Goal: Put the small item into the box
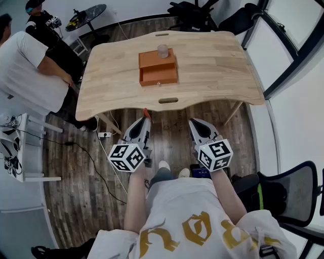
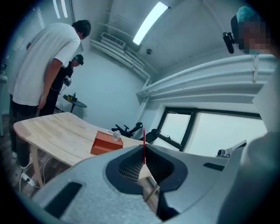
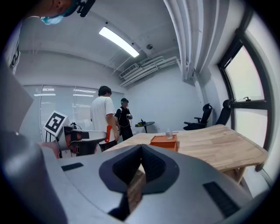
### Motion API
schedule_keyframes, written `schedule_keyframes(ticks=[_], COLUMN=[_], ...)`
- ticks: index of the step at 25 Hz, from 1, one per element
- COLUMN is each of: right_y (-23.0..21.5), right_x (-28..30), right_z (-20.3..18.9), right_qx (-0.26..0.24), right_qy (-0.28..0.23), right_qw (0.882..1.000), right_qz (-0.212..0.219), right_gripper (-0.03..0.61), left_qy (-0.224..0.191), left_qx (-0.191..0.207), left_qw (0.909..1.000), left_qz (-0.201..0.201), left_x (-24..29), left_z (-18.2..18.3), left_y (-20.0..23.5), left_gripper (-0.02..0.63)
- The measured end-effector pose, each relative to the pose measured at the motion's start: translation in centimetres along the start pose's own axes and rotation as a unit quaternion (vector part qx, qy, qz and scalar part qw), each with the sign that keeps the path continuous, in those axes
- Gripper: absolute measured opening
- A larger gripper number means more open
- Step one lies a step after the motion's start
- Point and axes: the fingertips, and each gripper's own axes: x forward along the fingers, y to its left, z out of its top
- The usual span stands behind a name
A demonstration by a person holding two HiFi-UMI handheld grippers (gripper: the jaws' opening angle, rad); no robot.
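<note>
An orange box [image 1: 158,68] with its drawer pulled out toward me sits at the middle of the wooden table [image 1: 212,60]. On the box's closed top stands a small clear jar [image 1: 162,50]. Both grippers hang over the floor, short of the table's near edge. My left gripper [image 1: 145,117] has its jaws shut, with a thin red strip at the tip and nothing seen held. My right gripper [image 1: 193,122] is shut and empty. The left gripper view has its gripper [image 2: 144,148], the box [image 2: 106,143] and the jar [image 2: 116,136]. The right gripper view has its gripper [image 3: 141,148], the box [image 3: 164,141] and the jar [image 3: 168,133].
A person in a white shirt [image 1: 25,66] leans at the table's left end, with another person behind. Office chairs [image 1: 197,12] stand beyond the far edge. A black chair [image 1: 288,195] is at my right. A power strip [image 1: 105,135] and cables lie on the floor under the table's left side.
</note>
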Motion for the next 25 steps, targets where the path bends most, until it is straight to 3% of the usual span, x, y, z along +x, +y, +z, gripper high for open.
schedule_keyframes(ticks=[15, 25], right_y=[-0.2, -0.5], right_x=[-0.4, 2.0], right_z=[0.0, -0.5], right_qx=[0.019, 0.029], right_qy=[0.003, 0.024], right_qw=[1.000, 0.999], right_qz=[0.013, 0.023], right_gripper=[0.011, 0.011], left_qy=[0.005, 0.015], left_qx=[0.007, 0.001], left_qw=[1.0000, 0.9998], left_qz=[-0.003, 0.010], left_x=[-0.2, 0.8], left_z=[-0.5, -0.4], left_y=[-1.1, 0.6], left_gripper=[0.018, 0.018])
